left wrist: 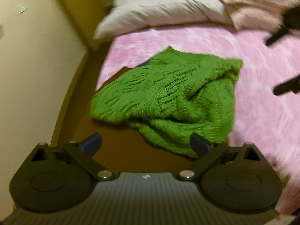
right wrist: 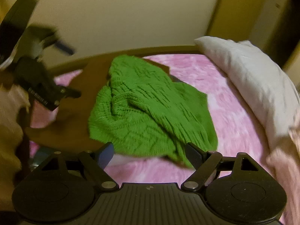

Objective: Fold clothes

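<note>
Nearest in each wrist view are the tool's own blue-padded fingers. The left gripper (left wrist: 145, 144) stands wide apart with nothing between its pads; its right finger (left wrist: 199, 144) overlaps the near hem of the green knitted sweater (left wrist: 168, 97), though contact cannot be told through the blur. The right gripper (right wrist: 150, 153) is likewise spread wide and empty, its right finger lying over the sweater's near edge.

The sweater sits crumpled in a loose heap, partly on the pink fluffy blanket (left wrist: 262, 103) and partly on the bare brown surface (left wrist: 116, 150) beside it. The left view shows that brown surface running directly under its fingers; the right view shows pink blanket there instead.

Only the right view shows the left gripper from outside, raised at the far left above the brown surface, with a blurred sleeve (right wrist: 9, 112) beneath it. The left view catches just the right gripper's two dark finger tips at its right edge.

Farther back lies a grey-white pillow (left wrist: 163, 9), then a pale pink quilt (left wrist: 262, 3), and the cream wall (right wrist: 121, 15).
</note>
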`<state>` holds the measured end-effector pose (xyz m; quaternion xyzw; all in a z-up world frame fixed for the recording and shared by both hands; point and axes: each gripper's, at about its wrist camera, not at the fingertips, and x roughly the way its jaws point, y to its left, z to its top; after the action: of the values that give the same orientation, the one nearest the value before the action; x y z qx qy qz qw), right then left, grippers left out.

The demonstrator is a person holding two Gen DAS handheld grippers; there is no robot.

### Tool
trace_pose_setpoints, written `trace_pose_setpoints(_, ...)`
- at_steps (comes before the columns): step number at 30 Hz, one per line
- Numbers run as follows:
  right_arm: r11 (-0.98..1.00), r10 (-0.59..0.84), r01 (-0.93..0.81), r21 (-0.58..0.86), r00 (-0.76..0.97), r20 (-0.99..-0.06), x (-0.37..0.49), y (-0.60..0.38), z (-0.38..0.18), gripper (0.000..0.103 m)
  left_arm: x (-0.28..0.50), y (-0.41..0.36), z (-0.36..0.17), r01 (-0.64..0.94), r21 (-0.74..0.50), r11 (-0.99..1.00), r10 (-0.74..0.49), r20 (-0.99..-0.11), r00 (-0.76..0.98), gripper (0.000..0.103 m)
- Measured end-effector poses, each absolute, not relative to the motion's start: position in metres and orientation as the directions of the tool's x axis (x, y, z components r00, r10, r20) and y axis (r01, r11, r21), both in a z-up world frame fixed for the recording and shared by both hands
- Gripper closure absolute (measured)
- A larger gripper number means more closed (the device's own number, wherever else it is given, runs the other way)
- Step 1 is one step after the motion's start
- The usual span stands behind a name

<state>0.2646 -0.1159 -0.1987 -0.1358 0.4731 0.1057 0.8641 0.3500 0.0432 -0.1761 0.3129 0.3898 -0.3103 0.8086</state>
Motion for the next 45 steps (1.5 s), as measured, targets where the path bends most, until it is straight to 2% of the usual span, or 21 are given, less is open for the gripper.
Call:
trace_pose_setpoints(3,0.911,0.054,-0.376,-0.171,0.518,-0.853,0.300,-0.110,-0.233,0.023,0.382,0.037,-0.201,0.824,0.274,0.496,-0.308,-0.832,0.462,0.015)
trace_pose_setpoints(6,0.904,0.079,-0.403,-0.144,0.488,-0.869,0.335,-0.116,-0.262,0.023,0.408,0.029,-0.220,0.876,0.273,0.397,-0.356,-0.835,0.421,0.018)
trace_pose_setpoints(9,0.896,0.113,-0.433,-0.102,0.443,-0.889,0.359,-0.119,-0.281,0.023,0.428,0.022,-0.239,0.921,0.218,0.322,-0.372,-0.865,0.335,0.029)
trace_pose_setpoints(10,0.896,0.125,-0.436,-0.085,0.431,-0.894,0.363,-0.120,-0.285,0.028,0.433,0.020,-0.245,0.933,0.195,0.303,-0.374,-0.876,0.305,0.037)
trace_pose_setpoints(11,0.897,0.140,-0.438,-0.064,0.419,-0.897,0.367,-0.120,-0.286,0.039,0.435,0.018,-0.249,0.939,0.180,0.292,-0.373,-0.883,0.285,0.039)
trace_pose_setpoints(12,0.903,0.138,-0.425,-0.060,0.419,-0.898,0.369,-0.119,-0.283,0.063,0.436,0.016,-0.250,0.941,0.175,0.290,-0.371,-0.886,0.279,0.045)
trace_pose_setpoints(13,0.910,0.123,-0.409,-0.071,0.429,-0.895,0.369,-0.118,-0.278,0.080,0.436,0.014,-0.248,0.941,0.173,0.289,-0.367,-0.888,0.276,0.058)
trace_pose_setpoints(14,0.915,0.120,-0.397,-0.072,0.439,-0.890,0.368,-0.118,-0.272,0.087,0.435,0.012,-0.244,0.938,0.182,0.295,-0.362,-0.887,0.286,0.065)
trace_pose_setpoints(16,0.937,0.126,-0.345,-0.049,0.466,-0.876,0.360,-0.125,-0.258,0.094,0.432,0.009,-0.232,0.934,0.175,0.310,-0.363,-0.887,0.287,0.087)
trace_pose_setpoints(24,0.994,0.092,-0.108,0.034,0.598,-0.796,0.260,-0.187,-0.184,0.096,0.369,-0.032,-0.149,0.936,0.194,0.293,-0.476,-0.820,0.319,0.092)
trace_pose_setpoints(32,0.986,0.061,0.073,0.149,0.679,-0.731,0.064,-0.258,-0.119,0.097,0.199,-0.119,-0.072,0.968,0.173,0.182,-0.574,-0.781,0.248,0.096)
trace_pose_setpoints(38,0.964,-0.015,0.208,0.168,0.669,-0.743,-0.093,-0.307,-0.087,0.097,0.051,-0.180,-0.055,0.997,0.026,0.074,-0.591,-0.804,0.065,0.097)
trace_pose_setpoints(41,0.936,-0.104,0.323,0.140,0.633,-0.767,-0.156,-0.341,-0.080,0.097,0.009,-0.218,-0.068,0.995,-0.101,0.024,-0.593,-0.803,-0.067,0.097)
trace_pose_setpoints(44,0.889,-0.202,0.446,0.106,0.588,-0.783,-0.194,-0.386,-0.090,0.096,-0.025,-0.272,-0.085,0.985,-0.165,-0.043,-0.595,-0.788,-0.158,0.095)
trace_pose_setpoints(45,0.866,-0.235,0.490,0.098,0.572,-0.786,-0.202,-0.402,-0.096,0.095,-0.032,-0.289,-0.088,0.982,-0.184,-0.043,-0.601,-0.780,-0.173,0.091)
